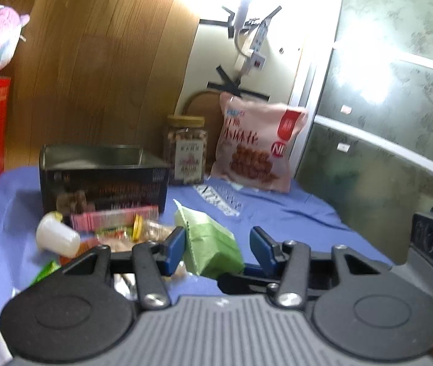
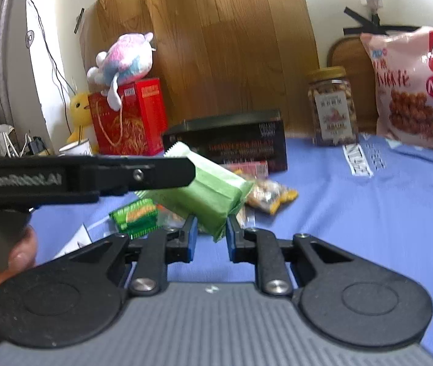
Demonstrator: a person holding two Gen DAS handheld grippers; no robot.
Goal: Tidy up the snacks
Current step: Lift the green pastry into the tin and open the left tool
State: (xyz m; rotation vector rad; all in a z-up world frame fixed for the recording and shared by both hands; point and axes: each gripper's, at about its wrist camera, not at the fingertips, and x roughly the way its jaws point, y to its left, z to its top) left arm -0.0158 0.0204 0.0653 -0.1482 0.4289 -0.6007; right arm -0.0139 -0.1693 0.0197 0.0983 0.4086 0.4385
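A light green snack packet (image 1: 208, 244) hangs tilted above the blue cloth, held at both ends. In the left wrist view my left gripper (image 1: 218, 248) has it between its blue pads, the left pad flat against the wrapper. In the right wrist view my right gripper (image 2: 211, 235) is shut on the packet's (image 2: 207, 195) near end. The left gripper's black finger (image 2: 155, 174) reaches in from the left over the packet's far end. A person's hand (image 2: 18, 253) grips that tool's handle.
Blue cloth (image 2: 369, 213) covers the table. Loose snacks lie under the packet: a small green pack (image 2: 135, 216), a yellow-ended pack (image 2: 271, 195), a white cup (image 1: 57, 235). Behind stand a black tin (image 2: 228, 140), a nut jar (image 2: 332, 106), a pink bag (image 2: 414, 85) and a red gift box (image 2: 128, 119).
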